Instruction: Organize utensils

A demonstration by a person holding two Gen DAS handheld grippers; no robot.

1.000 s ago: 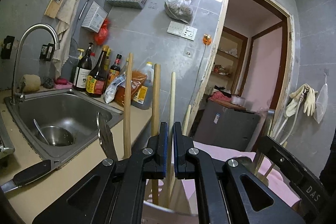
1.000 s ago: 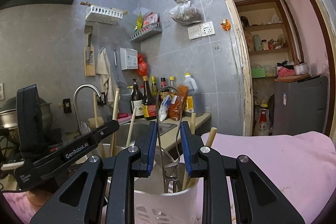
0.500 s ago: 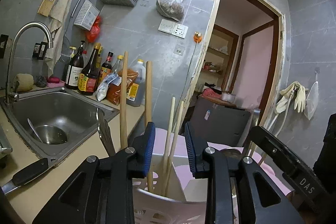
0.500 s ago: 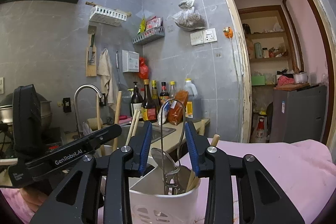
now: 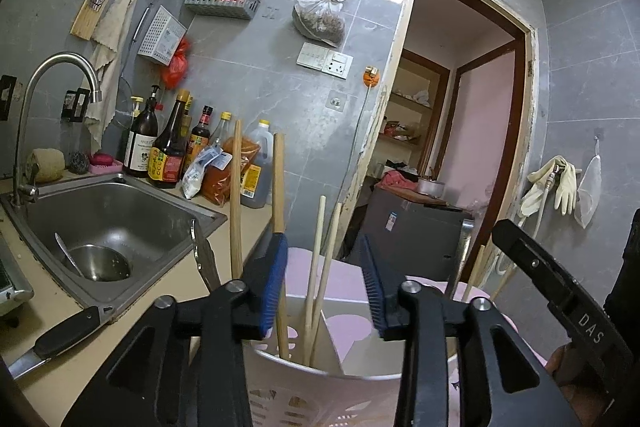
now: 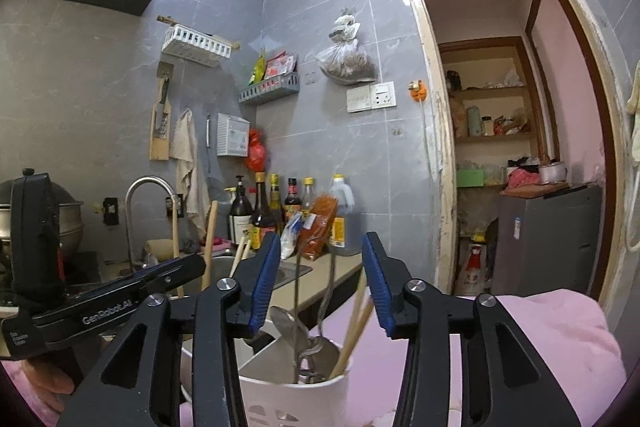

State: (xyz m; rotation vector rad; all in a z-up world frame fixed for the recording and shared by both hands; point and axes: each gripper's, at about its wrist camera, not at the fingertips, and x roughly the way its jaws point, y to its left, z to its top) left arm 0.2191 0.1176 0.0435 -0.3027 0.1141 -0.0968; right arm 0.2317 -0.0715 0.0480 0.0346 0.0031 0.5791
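Sink (image 5: 120, 211) side: 1 holder (image 6: 296, 399), 2 spoons (image 6: 316, 343).

Right gripper (image 6: 322, 283) jaws opening over a white utensil holder (image 6: 296, 393), metal spoons (image 6: 298, 331) and chopsticks (image 6: 354, 327) standing inside untouched, left gripper (image 6: 120, 293) alongside at left.

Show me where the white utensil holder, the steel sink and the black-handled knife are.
white utensil holder (image 6: 296, 403): right wrist view, front wall under the rim.
steel sink (image 5: 120, 203): left wrist view, back inner wall of the basin.
black-handled knife (image 5: 66, 335): left wrist view, middle of the handle.
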